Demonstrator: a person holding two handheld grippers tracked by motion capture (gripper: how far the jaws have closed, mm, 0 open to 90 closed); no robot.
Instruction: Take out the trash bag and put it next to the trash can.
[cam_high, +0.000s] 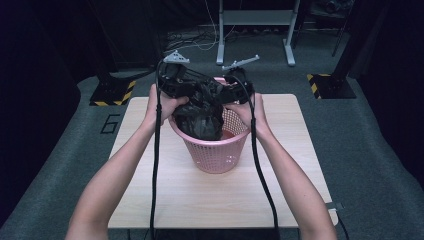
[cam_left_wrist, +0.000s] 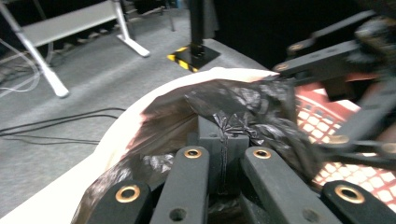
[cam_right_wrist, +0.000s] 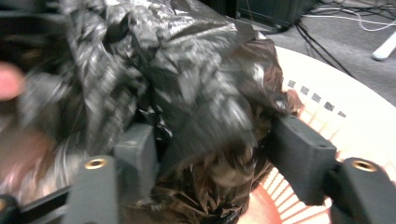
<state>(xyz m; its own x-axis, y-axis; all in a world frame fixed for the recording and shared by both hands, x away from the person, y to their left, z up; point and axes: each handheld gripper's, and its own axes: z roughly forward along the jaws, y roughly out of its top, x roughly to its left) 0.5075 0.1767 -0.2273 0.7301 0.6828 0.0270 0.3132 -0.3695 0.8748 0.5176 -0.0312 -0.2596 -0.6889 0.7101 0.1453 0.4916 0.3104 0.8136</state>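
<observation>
High view: black bin bag (cam_high: 200, 112) bunched over pink basket (cam_high: 216, 150) at table (cam_high: 165, 190) centre; lining step underway. Left gripper (cam_left_wrist: 223, 135) clamped on bag edge; right gripper (cam_right_wrist: 210, 140) jaws apart around loose plastic, not pinching. Next: grip, spread mouth over rim

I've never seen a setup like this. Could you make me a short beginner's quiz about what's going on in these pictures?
1. True or false: the black plastic bag sits over the pink basket.
2. The left claw is: A) wide open, B) shut on the bag, C) resting on the table.
3. In the right gripper view, what lies between the jaws of the right claw?

Key: 1. True. 2. B, its jaws pinch a fold of the bag. 3. Crumpled black bag film, with the jaws spread apart around it.
</observation>
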